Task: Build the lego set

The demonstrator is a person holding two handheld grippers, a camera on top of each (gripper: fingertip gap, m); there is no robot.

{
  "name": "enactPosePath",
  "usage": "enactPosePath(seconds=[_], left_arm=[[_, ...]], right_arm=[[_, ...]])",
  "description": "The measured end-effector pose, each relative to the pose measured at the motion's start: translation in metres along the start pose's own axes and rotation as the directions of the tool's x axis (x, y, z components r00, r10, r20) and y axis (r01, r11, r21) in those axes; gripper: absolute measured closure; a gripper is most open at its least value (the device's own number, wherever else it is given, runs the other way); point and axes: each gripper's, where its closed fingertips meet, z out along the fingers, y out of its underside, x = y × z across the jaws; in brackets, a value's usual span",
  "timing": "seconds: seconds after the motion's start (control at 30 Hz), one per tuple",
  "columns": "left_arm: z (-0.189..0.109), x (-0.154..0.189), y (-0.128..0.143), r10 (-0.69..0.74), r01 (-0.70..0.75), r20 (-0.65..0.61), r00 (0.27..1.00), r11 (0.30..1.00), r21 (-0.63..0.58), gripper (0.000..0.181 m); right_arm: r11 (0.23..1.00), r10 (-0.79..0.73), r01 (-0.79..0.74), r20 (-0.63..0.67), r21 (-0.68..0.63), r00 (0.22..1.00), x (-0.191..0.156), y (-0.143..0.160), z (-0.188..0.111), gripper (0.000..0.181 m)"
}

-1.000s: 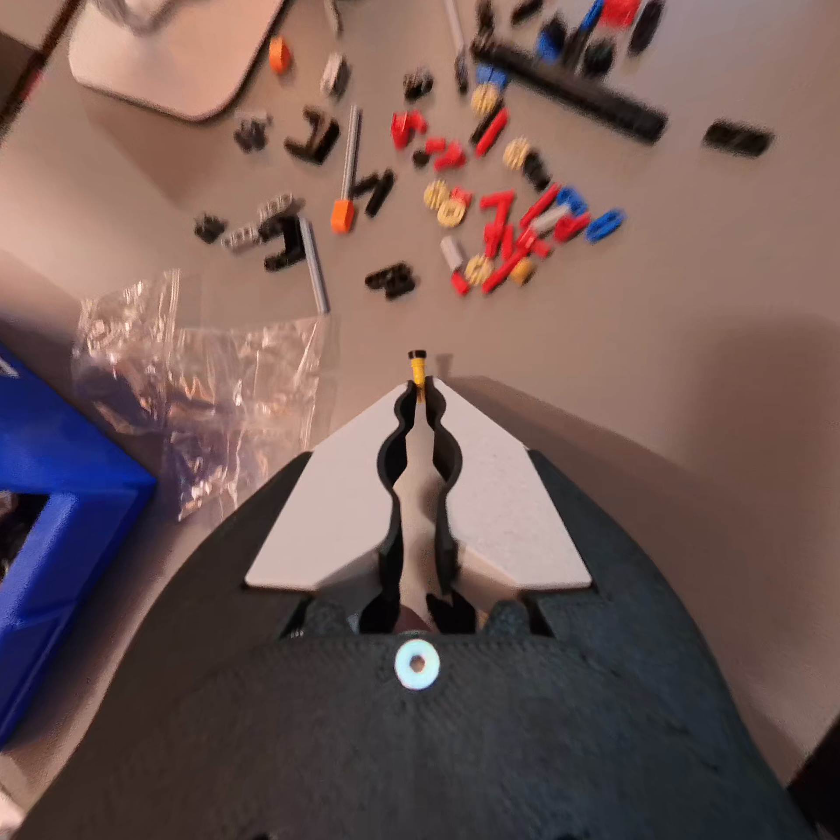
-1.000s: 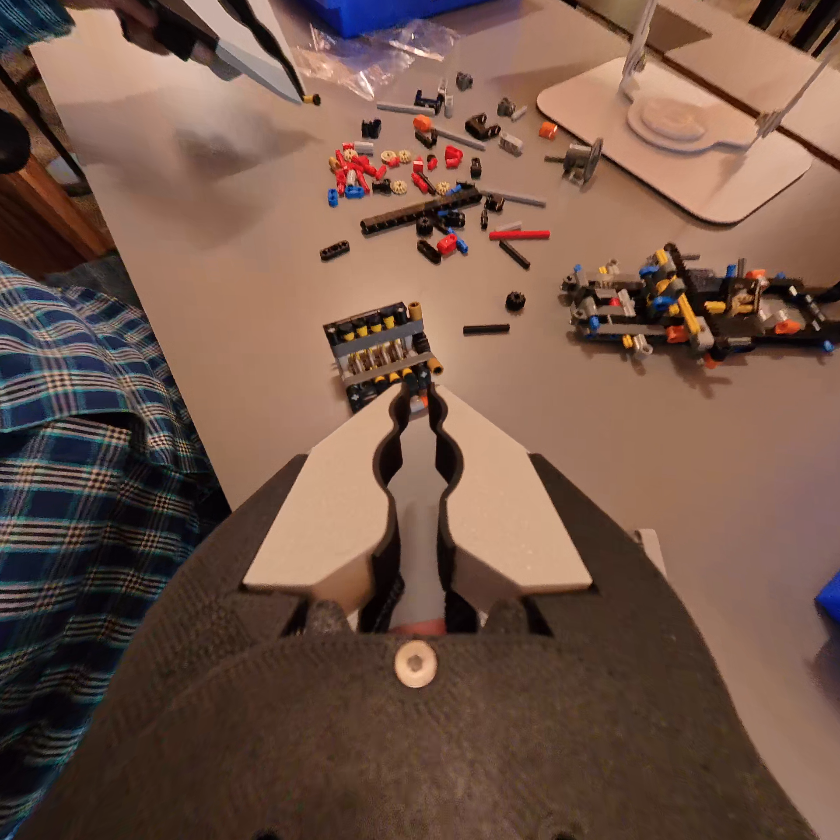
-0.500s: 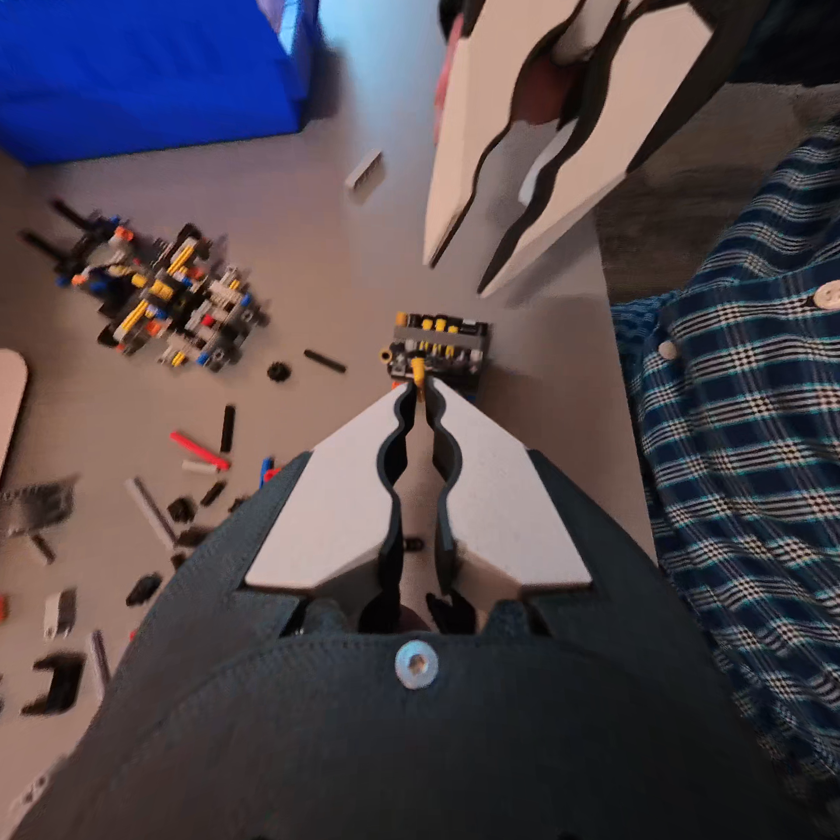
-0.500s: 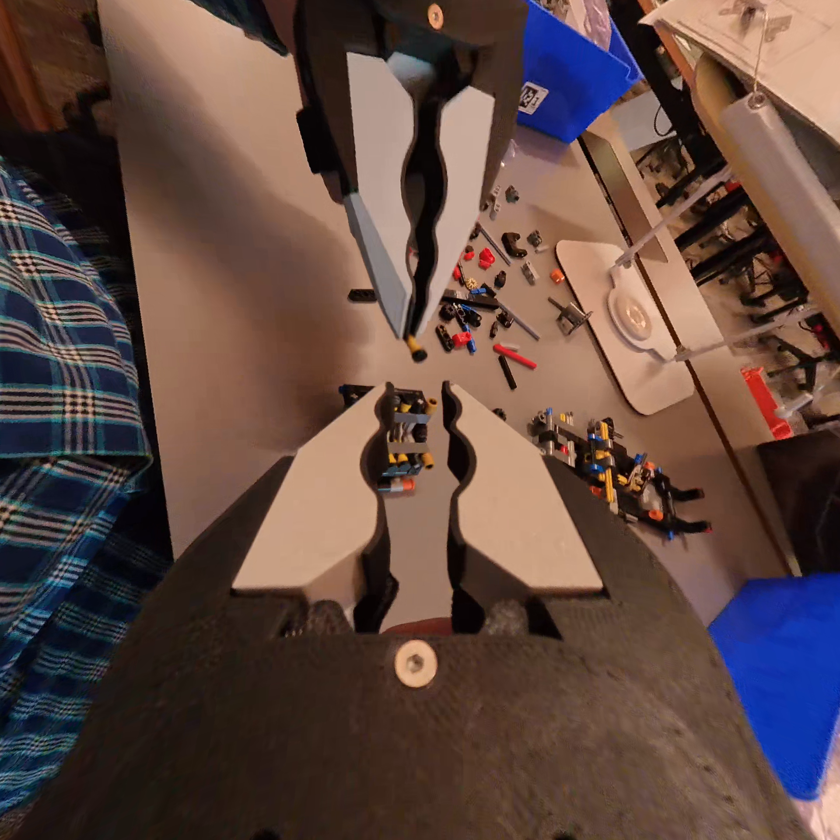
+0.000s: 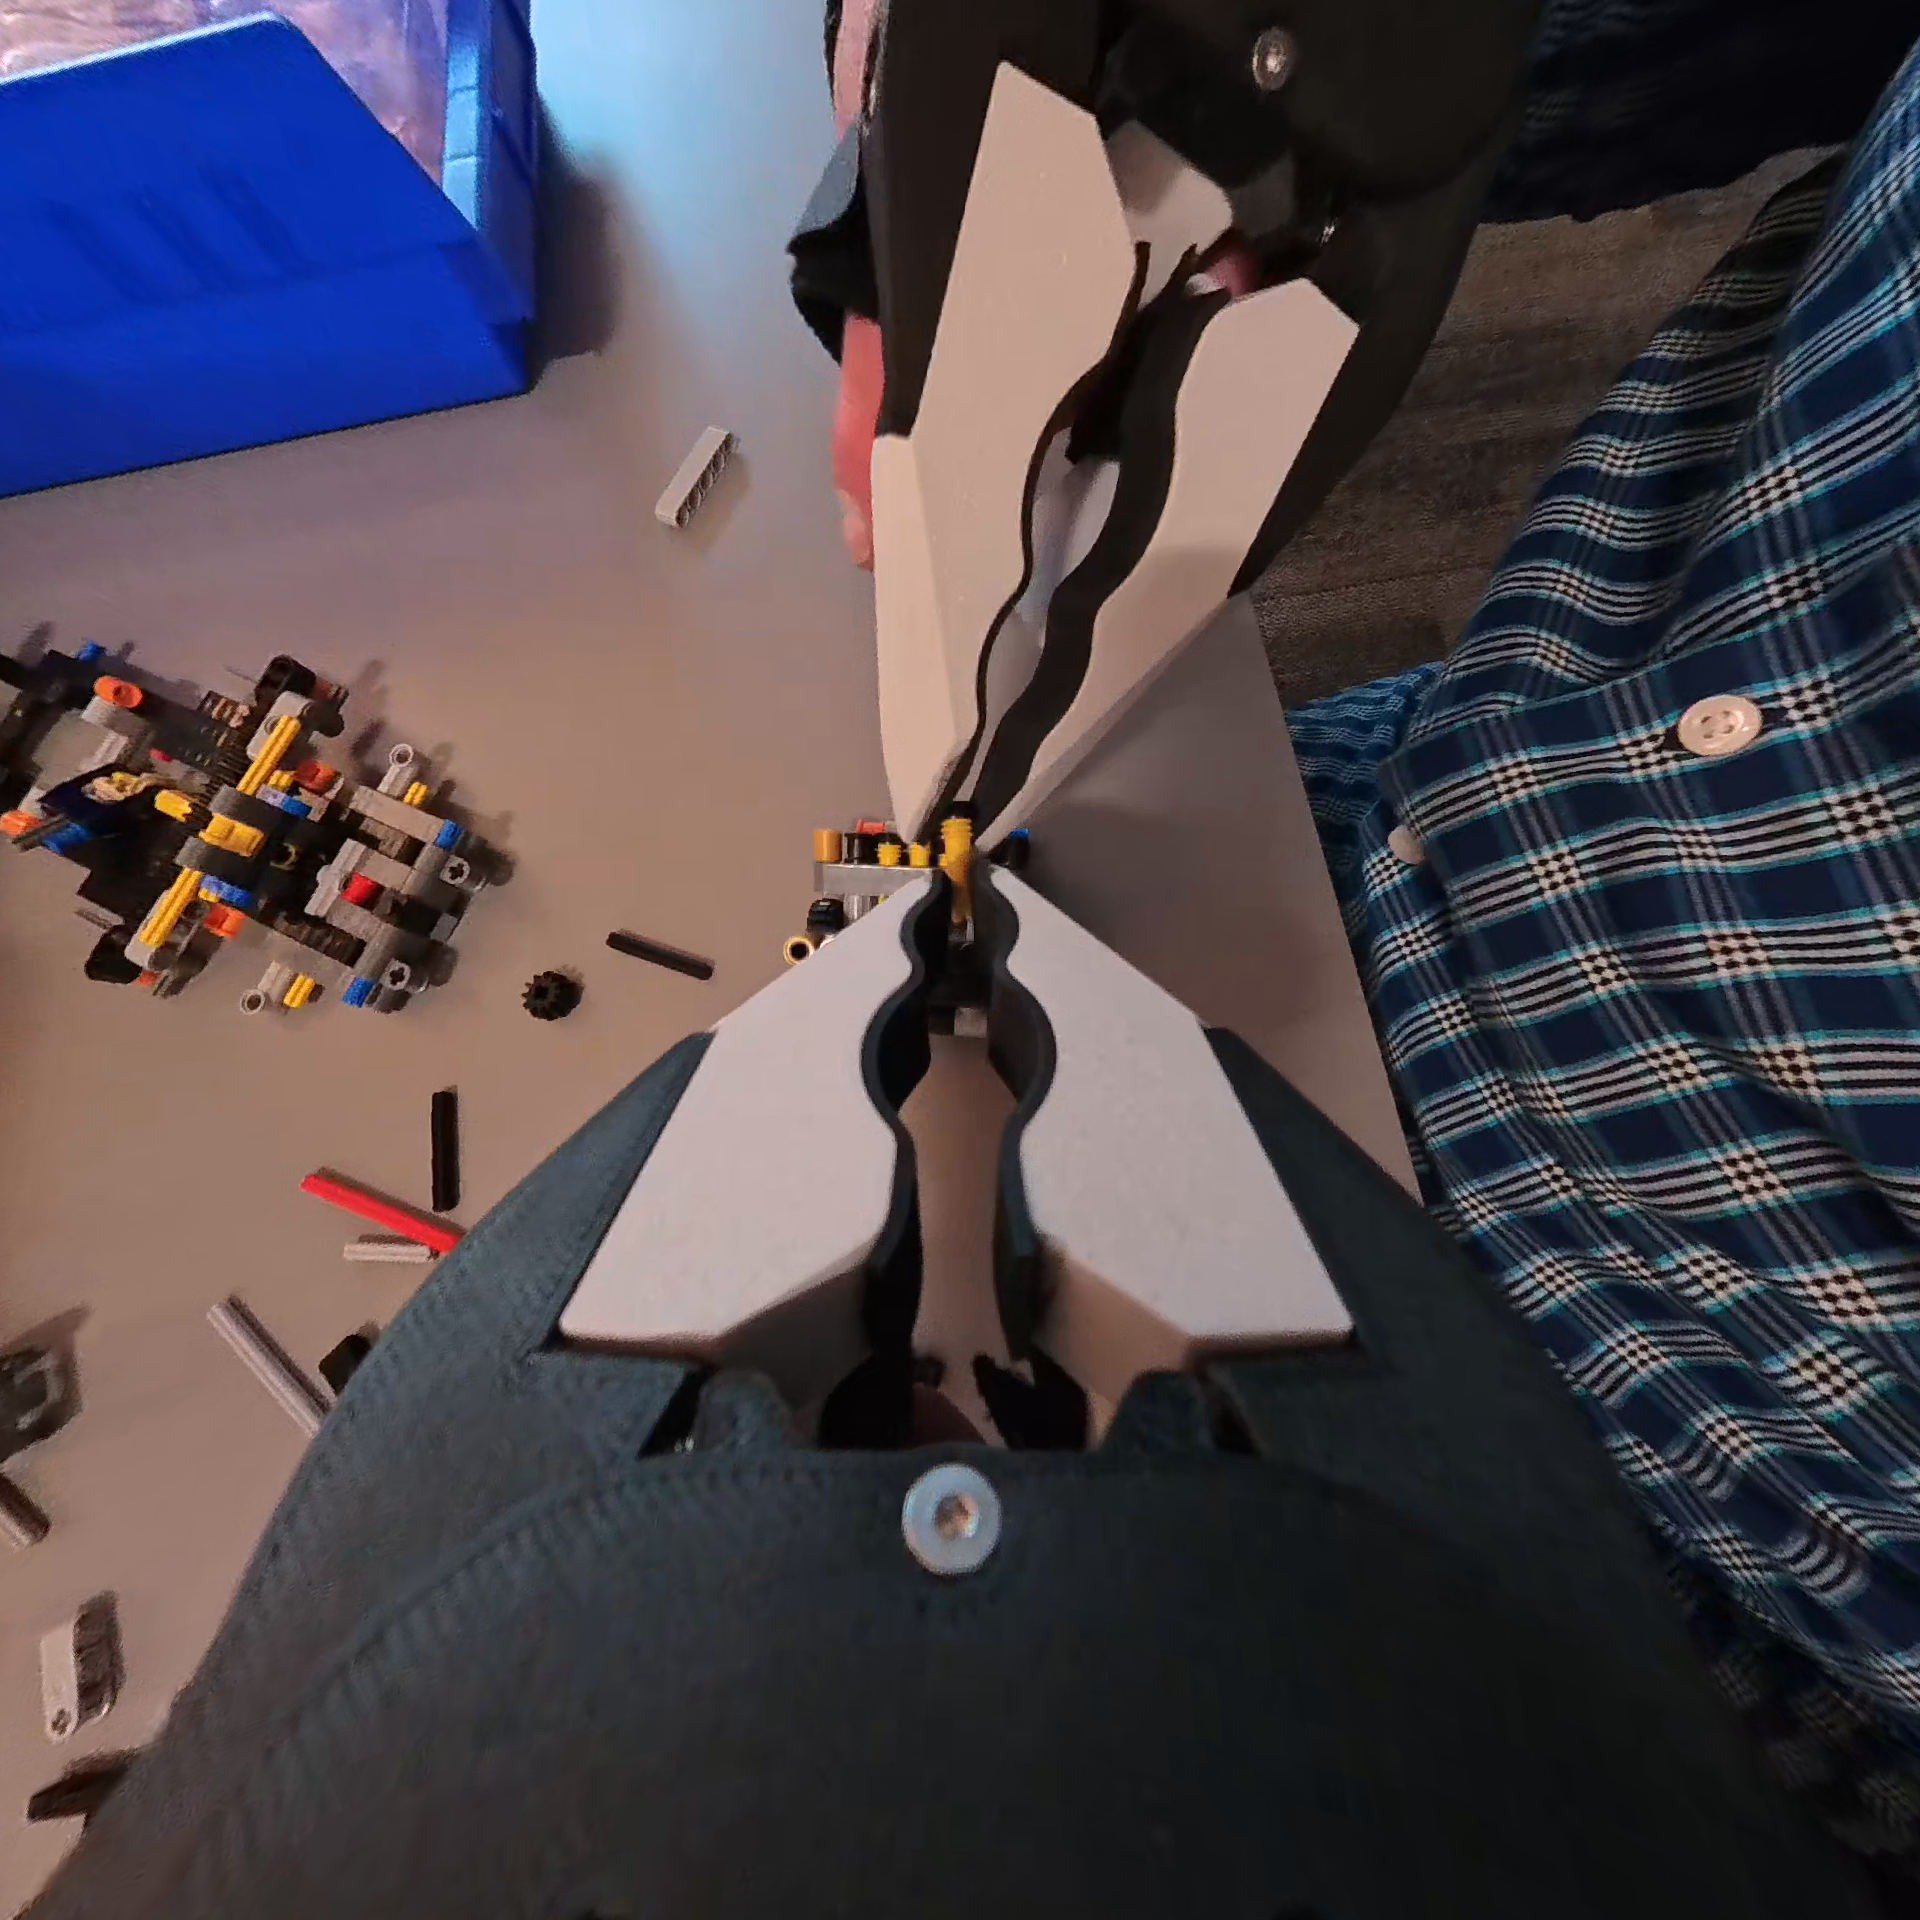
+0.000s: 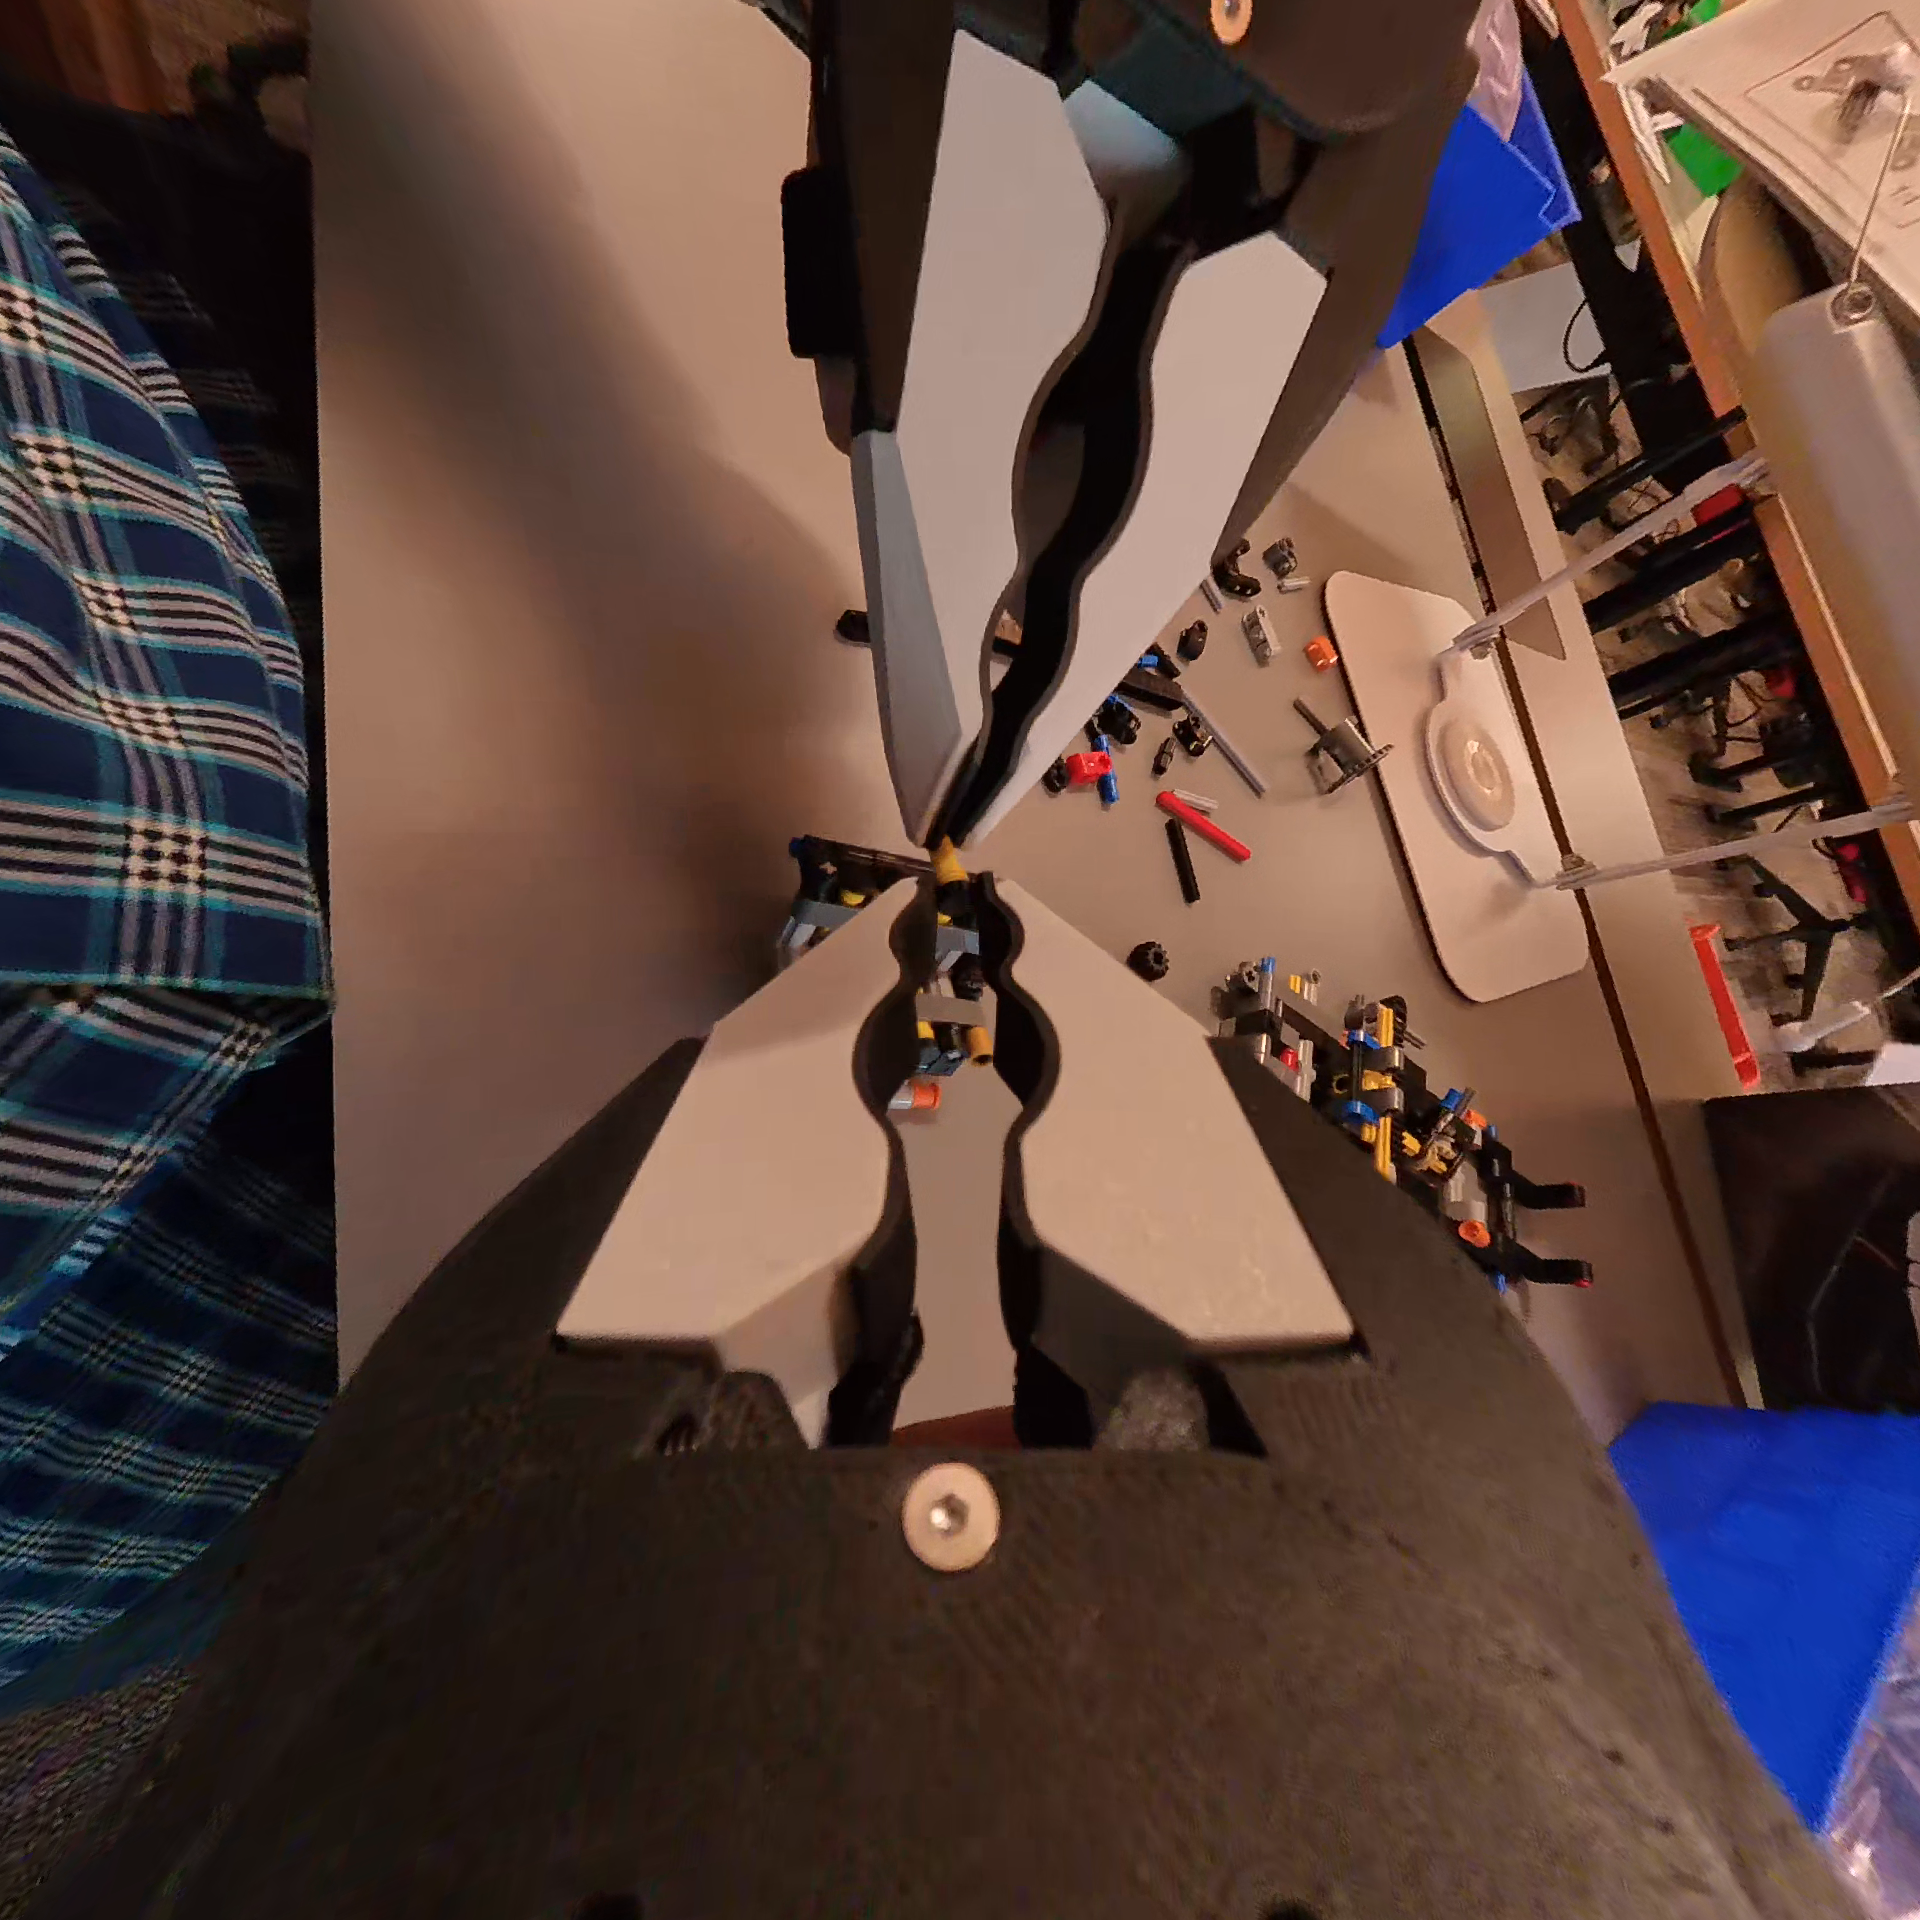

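Note:
My left gripper [image 5: 954, 885] is shut on a small yellow pin [image 5: 956, 844], whose tip touches the top of a small black-and-grey sub-assembly with yellow pins [image 5: 862, 868] near the table's front edge. My right gripper [image 6: 951, 888] points the opposite way and is closed on that sub-assembly [image 6: 948, 1013], which shows between its fingers. In the left wrist view the right gripper [image 5: 951, 816] comes in from the top, tip to tip with the left. In the right wrist view the left gripper [image 6: 945, 831] does the same, with the pin [image 6: 945, 862] at its tip.
A larger chassis build [image 5: 260, 831] lies to one side; it also shows in the right wrist view [image 6: 1382, 1091]. Loose parts lie around: a black gear [image 5: 549, 994], a black axle [image 5: 657, 953], a red axle [image 5: 379, 1210], a grey beam [image 5: 694, 476]. Also in view are a blue bin [image 5: 239, 239], a white stand base [image 6: 1455, 779] and a plaid shirt [image 5: 1662, 935].
My left gripper swung from over the loose parts pile to the sub-assembly, carrying the yellow pin. My right gripper narrowed around the sub-assembly. The two tips now meet.

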Motion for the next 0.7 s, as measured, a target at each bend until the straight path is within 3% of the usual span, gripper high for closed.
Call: enactPosePath(seconds=[0.1,0.2,0.37,0.53,0.7], left_arm=[[0.001,-0.001,-0.003,-0.022,0.022,-0.003,1.0,0.999,0.025,0.179],[-0.007,-0.012,-0.003,-0.041,0.038,0.061,0.997,0.998,0.049,0.147],[-0.003,-0.013,0.018,-0.081,0.08,0.054,0.995,0.997,0.024,0.12],[0.018,-0.015,0.037,-0.012,0.018,0.098,0.995,0.998,-0.06,0.107],[0.031,-0.013,0.04,-0.022,0.027,0.075,0.997,0.998,-0.062,0.106]], right_arm=[[0.999,0.039,-0.039,0.006,0.005,0.999,0.001,0.001,-0.003,0.176],[0.993,0.114,-0.114,0.011,-0.002,0.993,0.0,0.011,-0.009,0.176],[0.978,0.205,-0.204,0.026,-0.04,0.978,-0.014,0.033,-0.014,0.176],[0.96,0.274,-0.271,0.026,-0.075,0.961,-0.023,0.042,-0.01,0.176],[0.971,0.214,-0.212,0.004,-0.109,0.977,-0.026,0.049,-0.003,0.176]])
